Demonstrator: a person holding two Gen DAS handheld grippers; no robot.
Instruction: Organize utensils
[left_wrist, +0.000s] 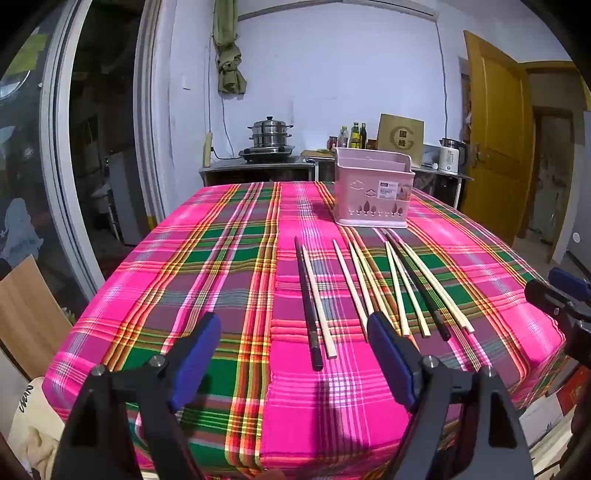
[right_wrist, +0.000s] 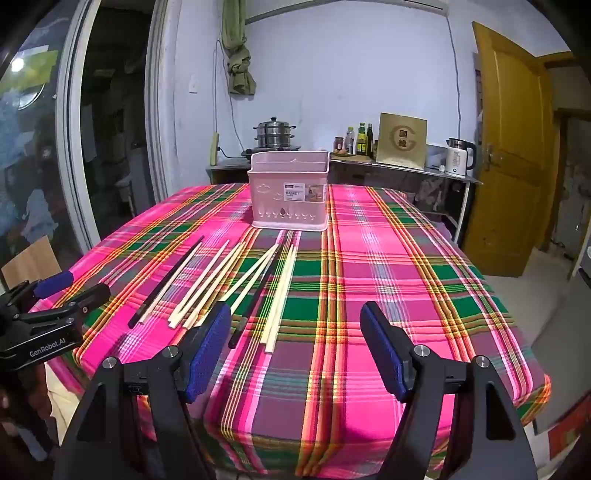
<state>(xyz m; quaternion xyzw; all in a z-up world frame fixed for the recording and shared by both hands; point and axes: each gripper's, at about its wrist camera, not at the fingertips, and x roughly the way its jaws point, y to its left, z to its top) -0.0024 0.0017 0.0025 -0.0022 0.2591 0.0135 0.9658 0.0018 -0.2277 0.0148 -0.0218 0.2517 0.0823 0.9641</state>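
Note:
Several chopsticks lie side by side on the plaid tablecloth, mostly pale wooden ones (left_wrist: 318, 300) (right_wrist: 280, 295) with two black ones (left_wrist: 306, 302) (right_wrist: 258, 291) among them. A pink plastic utensil basket (left_wrist: 372, 190) (right_wrist: 289, 188) stands upright behind them. My left gripper (left_wrist: 291, 332) is open and empty above the table's near edge, just short of the chopsticks' near ends. My right gripper (right_wrist: 295, 325) is open and empty, hovering to the right of the chopsticks. Each gripper shows at the edge of the other's view.
The table (left_wrist: 184, 258) is covered in a pink, green and yellow plaid cloth. Behind it a counter holds a steel steamer pot (left_wrist: 270, 138), bottles (left_wrist: 354, 136), a brown box (left_wrist: 400, 138) and a white kettle (left_wrist: 451, 155). A yellow door (right_wrist: 513, 147) stands at the right.

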